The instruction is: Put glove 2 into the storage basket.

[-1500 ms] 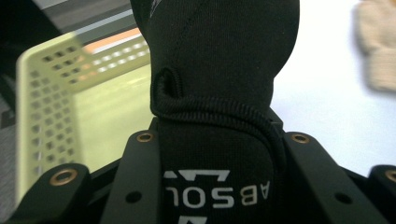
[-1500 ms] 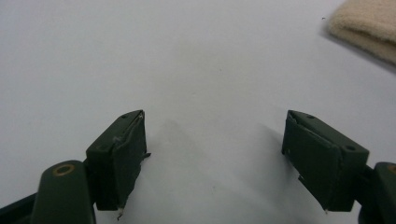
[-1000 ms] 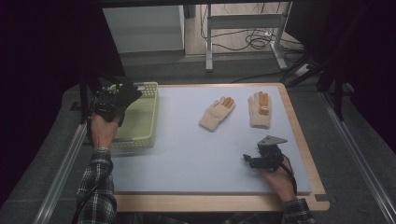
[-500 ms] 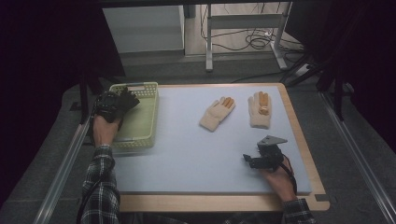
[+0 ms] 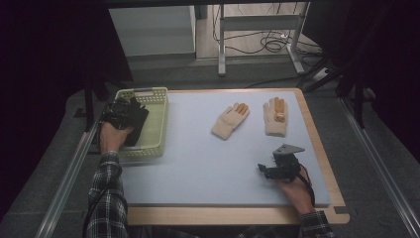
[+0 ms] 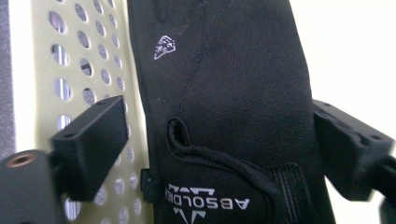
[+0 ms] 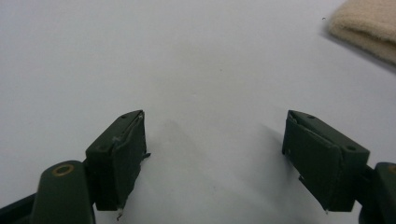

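My right hand-held gripper rests wide and empty on the worktop. My left hand-held gripper has just been opening around the black glove over the basket. I think the glove may catch on a jaw or hang over the wall.

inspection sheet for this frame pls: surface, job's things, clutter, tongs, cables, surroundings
Surface: pale blue mat on a wood-edged table, bare in the middle.
Job's things: black glove lying in the green basket; two beige gloves, one mid-mat, one to its right.
Clutter: nothing seen.
Tongs: left tongs over the basket, jaws just opened, glove between them but pads off it; right tongs open, nothing between, low over the mat.
Cables: black cable at the right hand; floor cables beyond the table.
Surroundings: metal rails either side, stand legs behind, dark.
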A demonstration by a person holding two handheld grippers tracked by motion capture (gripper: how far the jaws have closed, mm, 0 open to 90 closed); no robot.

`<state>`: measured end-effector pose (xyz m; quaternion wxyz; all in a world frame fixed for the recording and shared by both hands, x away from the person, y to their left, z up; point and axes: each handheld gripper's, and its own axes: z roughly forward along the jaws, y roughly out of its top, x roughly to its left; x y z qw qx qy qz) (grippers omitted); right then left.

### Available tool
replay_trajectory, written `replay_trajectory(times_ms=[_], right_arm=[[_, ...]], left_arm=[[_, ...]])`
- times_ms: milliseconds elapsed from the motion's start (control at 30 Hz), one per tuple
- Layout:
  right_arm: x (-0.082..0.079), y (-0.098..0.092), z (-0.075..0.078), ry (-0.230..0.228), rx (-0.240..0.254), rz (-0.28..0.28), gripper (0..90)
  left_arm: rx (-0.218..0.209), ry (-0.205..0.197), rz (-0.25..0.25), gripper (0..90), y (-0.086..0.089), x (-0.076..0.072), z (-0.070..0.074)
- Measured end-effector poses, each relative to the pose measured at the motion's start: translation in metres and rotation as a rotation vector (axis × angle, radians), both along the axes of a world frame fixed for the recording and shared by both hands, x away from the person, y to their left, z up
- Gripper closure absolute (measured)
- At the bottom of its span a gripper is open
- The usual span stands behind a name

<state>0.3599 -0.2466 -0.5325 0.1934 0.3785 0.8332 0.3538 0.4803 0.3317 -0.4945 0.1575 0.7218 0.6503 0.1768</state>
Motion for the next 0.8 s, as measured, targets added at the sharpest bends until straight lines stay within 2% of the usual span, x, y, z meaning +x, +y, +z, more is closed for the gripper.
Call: replay_trajectory(times_ms=[33,233,267,367,467,600,733,800], right_arm=[[0.0,0.0,0.0,0.0,0.0,0.0,21.4],[0.0,0.0,0.0,0.0,-0.001,0.0,21.3],[0.0,0.0,0.0,0.0,-0.001,0.0,21.4],[0.0,0.0,0.0,0.0,-0.001,0.0,21.3],[0.0,0.0,0.0,0.0,-0.001,0.0,21.3],[0.0,0.0,0.0,-0.001,-0.002,-0.001,21.1],[0.0,0.0,0.0,-0.001,-0.002,-0.001,21.1],[0.0,0.0,0.0,-0.001,-0.002,-0.001,21.0]], left_arm=[[0.0,0.0,0.0,8.3,0.0,0.0,0.0],[-0.069,-0.031,-0.022,4.6,0.008,-0.01,0.009],[-0.094,-0.058,-0.023,4.3,0.012,-0.014,0.013],[-0.114,-0.079,-0.028,3.9,0.015,-0.019,0.016],[-0.156,-0.117,-0.048,3.1,0.016,-0.026,0.021],[-0.173,-0.177,-0.089,2.7,0.015,-0.04,0.03],[-0.188,-0.208,-0.106,3.6,0.015,-0.046,0.034],[-0.185,-0.203,-0.095,6.8,0.014,-0.045,0.033]])
